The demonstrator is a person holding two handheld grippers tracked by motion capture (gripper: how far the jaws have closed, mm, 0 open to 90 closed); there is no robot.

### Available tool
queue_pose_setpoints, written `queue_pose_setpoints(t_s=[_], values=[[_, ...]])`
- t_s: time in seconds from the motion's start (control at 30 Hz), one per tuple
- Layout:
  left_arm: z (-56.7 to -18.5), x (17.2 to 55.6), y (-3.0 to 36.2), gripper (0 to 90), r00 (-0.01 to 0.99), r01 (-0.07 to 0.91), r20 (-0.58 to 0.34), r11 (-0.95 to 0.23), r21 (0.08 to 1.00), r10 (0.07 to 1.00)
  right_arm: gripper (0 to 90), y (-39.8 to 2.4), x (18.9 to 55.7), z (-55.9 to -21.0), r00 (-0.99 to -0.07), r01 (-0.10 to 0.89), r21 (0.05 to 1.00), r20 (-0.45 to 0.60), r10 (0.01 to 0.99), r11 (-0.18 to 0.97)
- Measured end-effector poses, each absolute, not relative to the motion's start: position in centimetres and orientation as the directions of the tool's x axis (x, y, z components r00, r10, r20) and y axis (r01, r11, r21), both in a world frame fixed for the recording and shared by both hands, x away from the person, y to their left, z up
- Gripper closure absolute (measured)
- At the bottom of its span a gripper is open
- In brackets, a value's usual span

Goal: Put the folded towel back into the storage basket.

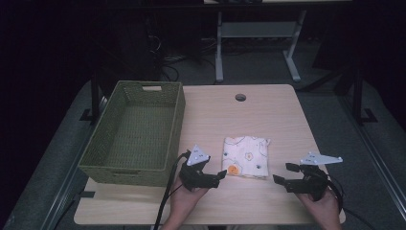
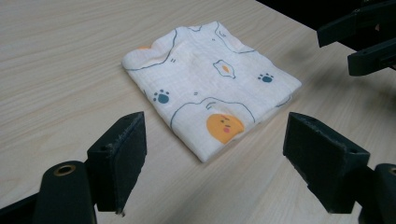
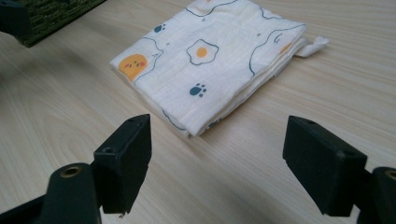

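Observation:
A folded white cloth (image 1: 245, 155) printed with fried eggs, paw prints and orange faces lies flat on the wooden table (image 1: 249, 120), right of centre near the front. My left gripper (image 1: 218, 176) sits just left of the cloth's near corner, open and holding nothing. My right gripper (image 1: 283, 173) is a little to the right of the cloth, also open and holding nothing. The left gripper view has the cloth (image 2: 210, 79) just ahead of the spread jaws of my left gripper (image 2: 215, 140). In the right gripper view the cloth (image 3: 210, 60) lies just beyond my right gripper (image 3: 217, 140).
A green woven basket (image 1: 103, 143), nothing inside it, stands on the left half of the table; its corner (image 3: 56, 14) appears in the right gripper view. A round cable hole (image 1: 240, 97) is near the far edge. A desk frame (image 1: 258, 33) stands on the floor behind.

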State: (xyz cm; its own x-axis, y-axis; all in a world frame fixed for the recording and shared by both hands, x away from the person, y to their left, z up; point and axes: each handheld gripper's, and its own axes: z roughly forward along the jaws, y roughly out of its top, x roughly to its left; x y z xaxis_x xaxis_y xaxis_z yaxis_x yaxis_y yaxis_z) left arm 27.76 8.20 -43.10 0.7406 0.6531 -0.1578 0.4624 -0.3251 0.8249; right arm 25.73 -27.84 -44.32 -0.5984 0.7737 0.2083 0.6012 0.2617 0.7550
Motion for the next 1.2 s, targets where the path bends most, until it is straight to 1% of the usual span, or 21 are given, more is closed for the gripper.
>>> queue_pose_setpoints(t_s=[0.37,0.67,1.0,1.03,1.1,1.2], values=[[-43.1,29.4,7.1,23.0,0.725,0.488,-0.178,-0.314,0.814,0.665,23.6,-27.4,27.5,-43.7,-0.592,0.617,0.739,0.210,0.778,0.271],[-42.8,30.4,6.5,24.2,0.717,0.490,-0.172,-0.314,0.813,0.676,23.7,-27.2,29.1,-42.9,-0.584,0.633,0.727,0.220,0.782,0.268],[-42.8,31.8,5.8,25.0,0.698,0.514,-0.171,-0.321,0.796,0.695,24.4,-25.4,31.7,-42.2,-0.586,0.645,0.703,0.201,0.785,0.301],[-42.9,32.0,5.7,26.1,0.697,0.517,-0.172,-0.323,0.793,0.696,24.9,-25.0,32.2,-42.2,-0.586,0.649,0.697,0.202,0.784,0.306],[-43.1,32.5,5.4,26.7,0.689,0.534,-0.189,-0.313,0.785,0.700,25.0,-24.8,32.8,-42.5,-0.580,0.664,0.685,0.221,0.784,0.299],[-43.3,32.9,5.1,26.7,0.685,0.541,-0.191,-0.315,0.780,0.703,25.1,-24.3,33.6,-42.7,-0.575,0.680,0.668,0.231,0.785,0.302]])
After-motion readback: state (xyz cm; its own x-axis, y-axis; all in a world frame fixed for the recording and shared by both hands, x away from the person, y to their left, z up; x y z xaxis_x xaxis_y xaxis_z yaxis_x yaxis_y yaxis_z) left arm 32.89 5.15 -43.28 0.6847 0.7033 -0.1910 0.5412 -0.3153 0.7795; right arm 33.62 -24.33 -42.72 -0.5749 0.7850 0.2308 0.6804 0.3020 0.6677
